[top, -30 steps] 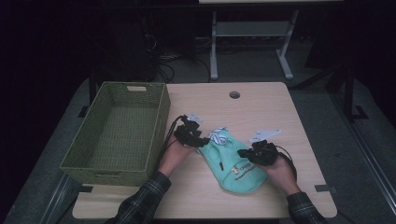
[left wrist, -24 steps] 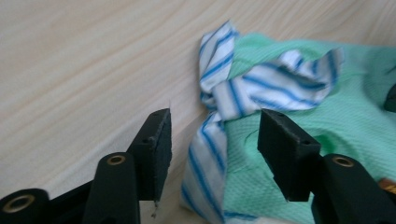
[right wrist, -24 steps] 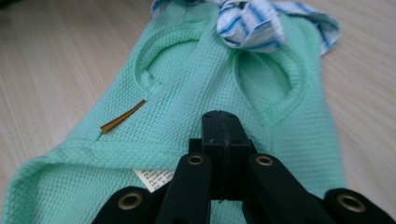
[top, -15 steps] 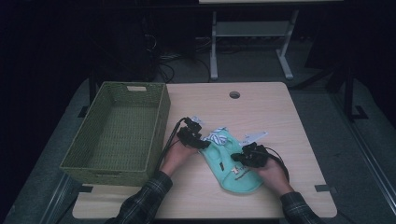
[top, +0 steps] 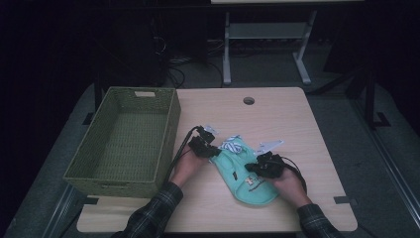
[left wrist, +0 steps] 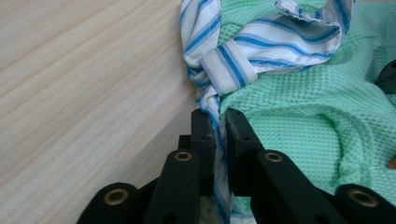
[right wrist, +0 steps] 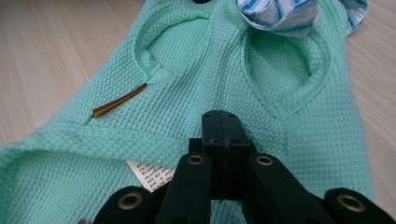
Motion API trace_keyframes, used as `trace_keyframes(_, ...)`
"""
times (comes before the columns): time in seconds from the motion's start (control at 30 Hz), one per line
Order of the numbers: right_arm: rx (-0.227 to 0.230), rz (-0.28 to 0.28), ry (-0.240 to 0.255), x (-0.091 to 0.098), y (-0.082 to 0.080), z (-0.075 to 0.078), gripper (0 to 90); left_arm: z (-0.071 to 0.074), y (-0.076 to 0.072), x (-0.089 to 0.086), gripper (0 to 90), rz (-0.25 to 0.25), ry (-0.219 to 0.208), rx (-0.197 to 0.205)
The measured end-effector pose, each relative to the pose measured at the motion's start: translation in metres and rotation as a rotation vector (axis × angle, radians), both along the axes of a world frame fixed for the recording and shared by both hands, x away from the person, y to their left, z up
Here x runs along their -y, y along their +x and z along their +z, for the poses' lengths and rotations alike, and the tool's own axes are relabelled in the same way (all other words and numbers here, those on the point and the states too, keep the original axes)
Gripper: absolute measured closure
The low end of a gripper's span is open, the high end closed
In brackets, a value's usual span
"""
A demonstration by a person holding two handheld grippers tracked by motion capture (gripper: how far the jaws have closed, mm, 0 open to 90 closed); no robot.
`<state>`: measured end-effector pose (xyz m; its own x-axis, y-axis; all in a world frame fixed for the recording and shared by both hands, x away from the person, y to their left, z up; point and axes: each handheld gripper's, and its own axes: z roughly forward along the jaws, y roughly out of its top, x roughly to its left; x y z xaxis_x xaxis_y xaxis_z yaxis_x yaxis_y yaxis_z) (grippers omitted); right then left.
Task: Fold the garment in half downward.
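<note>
**Garment pinched at its striped edge**

Green garment [top: 245,176] lies lower centre on the table [top: 292,124]. Right gripper [right wrist: 222,122] rests on it, jaws clenched together. Left gripper [left wrist: 219,122] has just closed, grasping the striped collar [left wrist: 243,60] (blue and white). Farther left sits the basket [top: 171,119].

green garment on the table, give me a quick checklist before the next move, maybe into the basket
1. Left hand-held gripper has cloth: ok. Its jaws have just been closing and now pinch the striped collar.
2. Right hand-held gripper holds the green garment: cannot tell. Jaws are together over the knit; no pinched cloth is visible.
3. Garment lies fully on the table: ok.
4. Basket has room: ok, nothing visible inside.
5. Basket within reach: ok, probably; it stands just beside the left hand.
6. Cables free of the garment: cannot tell.
</note>
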<state>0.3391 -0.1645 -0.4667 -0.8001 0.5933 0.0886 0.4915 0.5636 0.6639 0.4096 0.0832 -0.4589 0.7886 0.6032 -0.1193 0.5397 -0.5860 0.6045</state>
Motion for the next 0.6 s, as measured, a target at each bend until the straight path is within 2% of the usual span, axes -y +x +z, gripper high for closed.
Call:
trace_keyframes(0.07, -0.001, 0.000, 0.000, 0.000, 0.000, 0.000, 89.9, 0.000, 0.001, -0.001, 84.3, 0.012, -0.016, -0.016)
trace_keyframes(0.17, -0.005, -0.001, 0.002, 0.000, 0.000, 0.000, 89.8, 0.004, 0.001, -0.003, 84.6, 0.009, -0.030, -0.012)
trace_keyframes(0.23, -0.006, -0.001, 0.001, 0.000, 0.000, 0.000, 89.9, 0.009, 0.000, -0.004, 84.7, 0.007, -0.033, 0.003)
trace_keyframes(0.4, -0.011, -0.001, 0.000, 0.000, 0.001, 0.000, 89.9, 0.028, -0.005, -0.007, 84.7, 0.010, -0.096, 0.034)
trace_keyframes(0.6, -0.009, -0.015, 0.010, -0.005, 0.005, 0.000, 89.9, 0.050, -0.013, -0.007, 84.8, -0.007, -0.137, 0.082)
